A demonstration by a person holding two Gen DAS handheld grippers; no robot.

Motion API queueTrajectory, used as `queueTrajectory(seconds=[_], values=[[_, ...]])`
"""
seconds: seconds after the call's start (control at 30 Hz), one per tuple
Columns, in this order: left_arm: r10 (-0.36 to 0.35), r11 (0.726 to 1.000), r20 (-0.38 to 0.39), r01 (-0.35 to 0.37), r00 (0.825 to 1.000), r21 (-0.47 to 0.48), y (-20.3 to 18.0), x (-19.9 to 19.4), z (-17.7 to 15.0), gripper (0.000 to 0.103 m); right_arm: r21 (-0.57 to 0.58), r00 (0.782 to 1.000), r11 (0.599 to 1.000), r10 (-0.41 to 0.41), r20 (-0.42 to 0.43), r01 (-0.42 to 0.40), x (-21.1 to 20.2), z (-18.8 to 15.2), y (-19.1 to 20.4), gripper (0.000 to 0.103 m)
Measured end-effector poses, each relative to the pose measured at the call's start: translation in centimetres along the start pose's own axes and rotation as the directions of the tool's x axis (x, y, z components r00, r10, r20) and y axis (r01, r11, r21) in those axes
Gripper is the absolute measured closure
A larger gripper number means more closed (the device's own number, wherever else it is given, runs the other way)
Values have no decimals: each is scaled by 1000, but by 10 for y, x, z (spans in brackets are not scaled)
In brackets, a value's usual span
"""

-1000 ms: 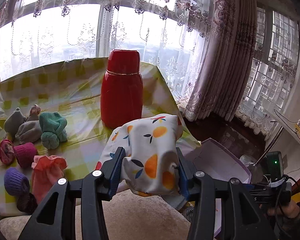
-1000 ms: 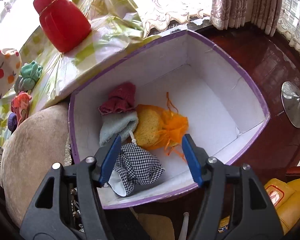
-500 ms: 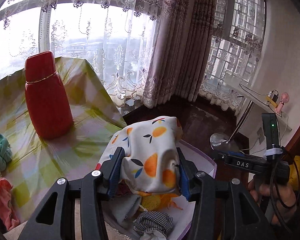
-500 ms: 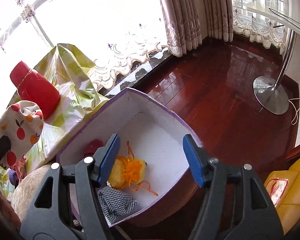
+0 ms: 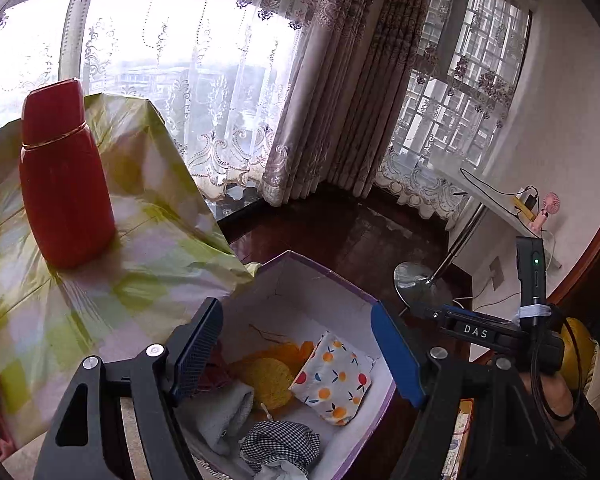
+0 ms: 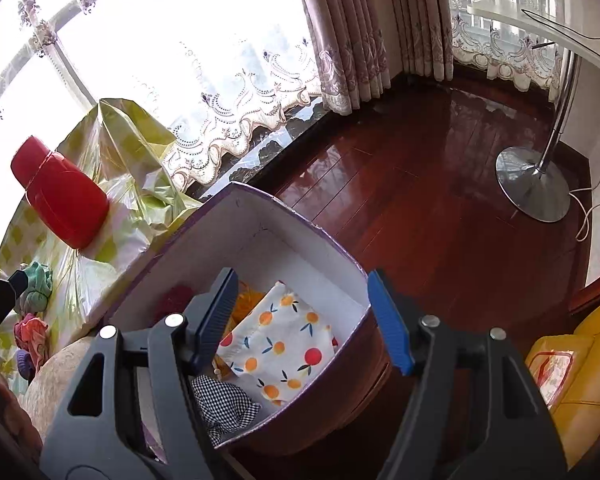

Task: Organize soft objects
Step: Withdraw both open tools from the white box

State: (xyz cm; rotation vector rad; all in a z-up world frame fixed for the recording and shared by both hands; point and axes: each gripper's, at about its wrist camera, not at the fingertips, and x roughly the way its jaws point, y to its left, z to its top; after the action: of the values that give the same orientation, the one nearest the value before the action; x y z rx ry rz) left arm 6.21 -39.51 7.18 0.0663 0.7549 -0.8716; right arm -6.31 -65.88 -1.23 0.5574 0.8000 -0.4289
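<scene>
From the left wrist camera, the left gripper hung over the box with its fingers wide apart and nothing between them. Below and between the fingers the fruit-print pouch lay inside the box, leaning on the yellow pouch. A grey cloth sat under the left finger and a checked pouch nearer the camera. Beyond the left finger stood the red flask on the desk. A careless swing back toward the desk could likely clip the flask or drag the loose, glossy cover.

From the right wrist camera, the right gripper was also spread open and empty, hovering above the box rim. The fruit-print pouch showed between its fingers, resting flat on the other pieces. Far to the left of the fingers, more soft toys waited on the desk. The box seemed to sit at the edge of a cushioned seat beside the wooden floor; a nudge from either finger on the rim might tip it and spill the contents. Both grippers crowded the same opening, so they could knock together.
</scene>
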Motion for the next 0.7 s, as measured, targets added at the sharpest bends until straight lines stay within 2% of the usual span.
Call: queueTrajectory(seconds=[0.2, 0.37, 0.53, 0.7], values=[[59, 996, 11, -58, 998, -72, 32, -21, -14, 26, -66, 999, 997, 37, -23, -39, 3, -7, 29, 33], [106, 984, 36, -100, 994, -147, 59, -43, -26, 26, -128, 992, 985, 110, -62, -117, 9, -19, 67, 33], [180, 957, 60, -160, 982, -242, 91, -68, -38, 26, -219, 976, 953, 189, -104, -208, 11, -36, 117, 33], [247, 919, 76, -209, 966, -333, 123, -97, -53, 26, -322, 961, 907, 235, -148, -271, 11, -52, 168, 33]])
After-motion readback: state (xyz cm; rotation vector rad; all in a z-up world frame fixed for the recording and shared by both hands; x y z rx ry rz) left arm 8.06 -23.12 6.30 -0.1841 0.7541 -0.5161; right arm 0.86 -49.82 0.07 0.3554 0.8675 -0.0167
